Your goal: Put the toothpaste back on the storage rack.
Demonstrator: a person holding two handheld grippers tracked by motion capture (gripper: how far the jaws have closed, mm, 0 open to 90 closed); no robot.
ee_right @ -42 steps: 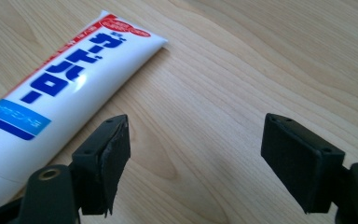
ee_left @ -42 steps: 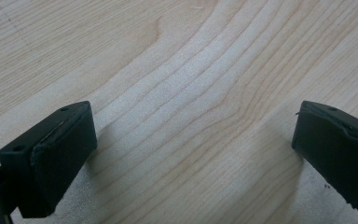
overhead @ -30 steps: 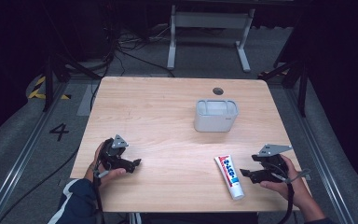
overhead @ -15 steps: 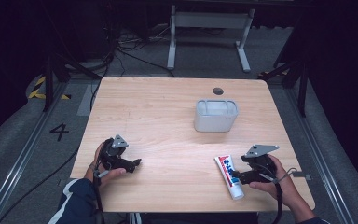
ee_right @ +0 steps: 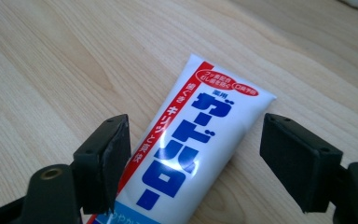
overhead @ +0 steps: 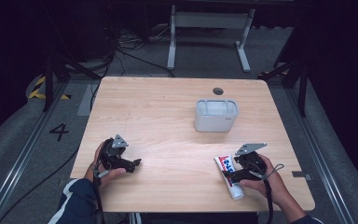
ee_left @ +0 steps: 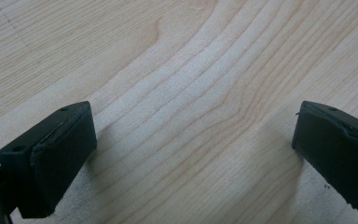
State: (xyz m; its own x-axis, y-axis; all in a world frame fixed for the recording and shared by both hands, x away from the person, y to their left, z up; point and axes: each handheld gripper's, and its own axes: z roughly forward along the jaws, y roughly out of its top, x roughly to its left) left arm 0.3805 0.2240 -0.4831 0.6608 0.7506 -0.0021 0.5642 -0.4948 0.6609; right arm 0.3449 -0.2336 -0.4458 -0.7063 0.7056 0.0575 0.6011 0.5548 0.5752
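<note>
A white toothpaste tube (overhead: 230, 176) with blue and red lettering lies flat near the table's front right edge. My right gripper (overhead: 229, 173) reaches it from the right, held in a hand. In the right gripper view the tube (ee_right: 205, 126) lies between the two jaws of my right gripper (ee_right: 196, 154), which stand open on either side; the right pad is clear of it, the left one sits at its edge. My left gripper (overhead: 136, 163) rests at the front left in a hand, and my left gripper (ee_left: 196, 140) is open over bare wood.
A pale grey open box (overhead: 216, 114) stands right of the table's (overhead: 158, 116) middle, behind the tube. A dark round hole (overhead: 218, 91) is near the far edge. Beyond the table are a white frame's legs and cables on the floor.
My right gripper has moved left across the table, from beside the tube to over it, so the tube now lies between its jaws. The left gripper has kept still.
</note>
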